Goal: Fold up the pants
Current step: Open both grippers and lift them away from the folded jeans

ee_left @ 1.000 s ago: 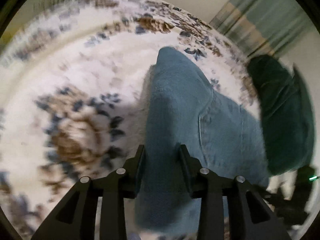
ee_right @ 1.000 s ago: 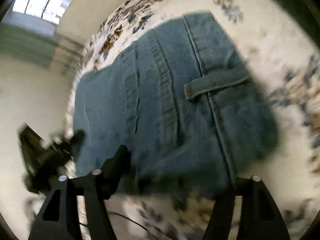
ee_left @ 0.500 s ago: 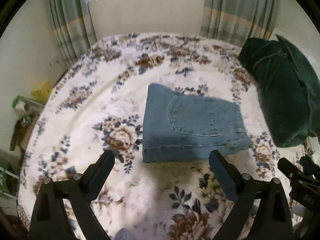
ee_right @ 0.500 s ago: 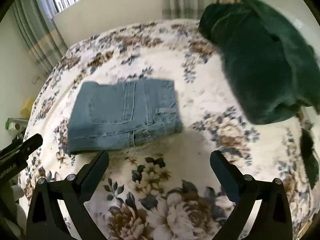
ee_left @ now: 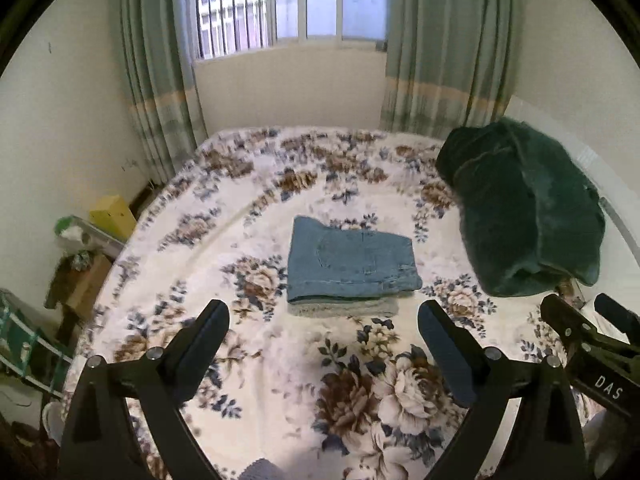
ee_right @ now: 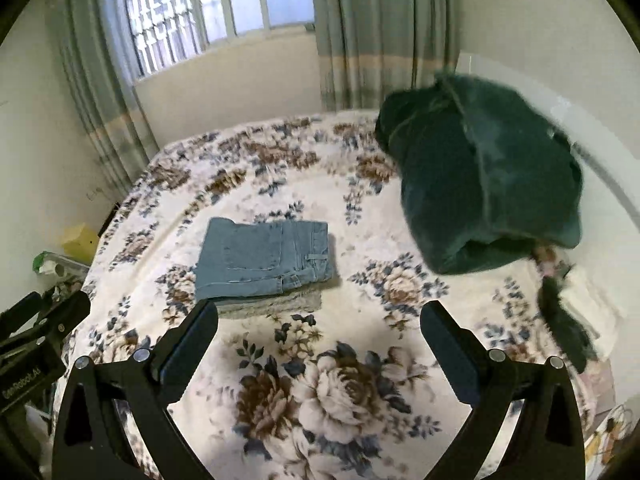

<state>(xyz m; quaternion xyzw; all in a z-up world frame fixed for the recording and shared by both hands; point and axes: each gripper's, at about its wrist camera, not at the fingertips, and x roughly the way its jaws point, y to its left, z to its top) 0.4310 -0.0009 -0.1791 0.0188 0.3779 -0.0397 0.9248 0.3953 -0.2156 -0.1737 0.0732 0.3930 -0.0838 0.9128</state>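
The blue jeans lie folded into a neat rectangle in the middle of the floral bed cover, on top of a pale folded garment. They also show in the right wrist view. My left gripper is open and empty, held back from the jeans above the near part of the bed. My right gripper is open and empty too, at a similar distance. The right gripper's body shows at the right edge of the left wrist view.
A dark green blanket bundle sits on the bed's right side, also in the right wrist view. Left of the bed are a yellow box and clutter. Curtains and a window stand behind.
Both grippers let go of the jeans, opened wide and drew back and up from them. The folded jeans stay on the bed and now look small and far.
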